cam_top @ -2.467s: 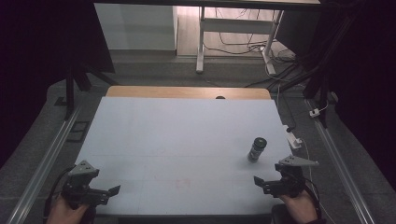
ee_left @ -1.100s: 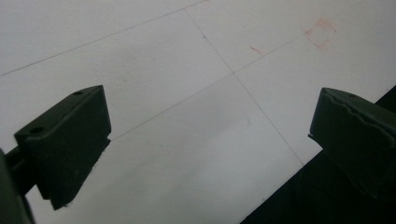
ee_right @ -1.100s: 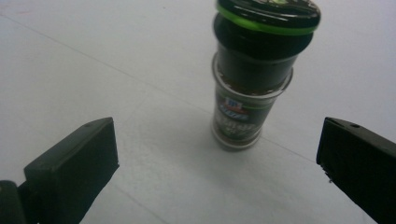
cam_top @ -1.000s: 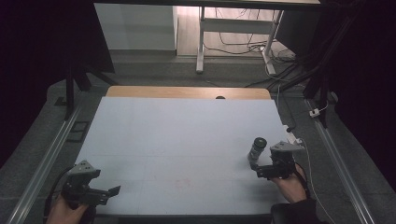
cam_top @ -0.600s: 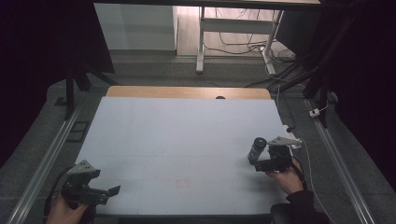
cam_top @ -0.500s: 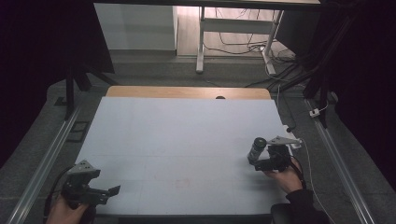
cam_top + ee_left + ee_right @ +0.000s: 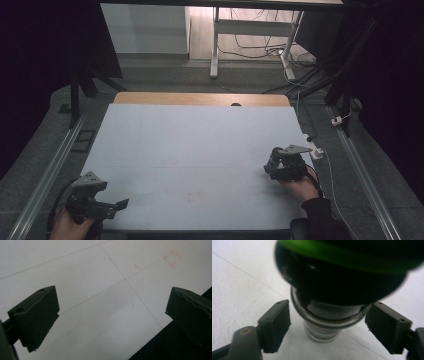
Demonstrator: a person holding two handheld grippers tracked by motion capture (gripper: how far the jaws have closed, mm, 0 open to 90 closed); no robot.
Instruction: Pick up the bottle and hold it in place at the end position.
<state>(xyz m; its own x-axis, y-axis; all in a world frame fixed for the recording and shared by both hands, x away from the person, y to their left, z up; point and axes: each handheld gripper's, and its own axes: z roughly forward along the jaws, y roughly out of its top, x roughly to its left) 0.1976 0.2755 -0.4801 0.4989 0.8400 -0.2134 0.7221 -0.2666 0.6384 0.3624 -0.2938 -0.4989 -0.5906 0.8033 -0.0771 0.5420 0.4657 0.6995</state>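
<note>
A small glass bottle (image 7: 322, 325) with a dark cap and a green band lies on the white table (image 7: 190, 145) at its right side. It appears as a dark cylinder (image 7: 274, 157) in the high view. My right gripper (image 7: 273, 169) (image 7: 328, 308) has just been closing with the bottle between its jaws, and the pads (image 7: 278, 322) now sit against the glass rim on both sides. At the near left corner, my left gripper (image 7: 119, 205) (image 7: 112, 315) hangs open over bare table, nothing between its jaws.
A wooden strip (image 7: 200, 98) runs along the table's far edge. A small white part with a cable (image 7: 316, 150) lies at the right edge, just beyond the right gripper. Metal rails (image 7: 50, 165) flank both sides. Faint red marks (image 7: 171, 258) show on the surface.
The right gripper moved up to the bottle from the near right and its jaws came in around it. The left gripper stayed where it was.
</note>
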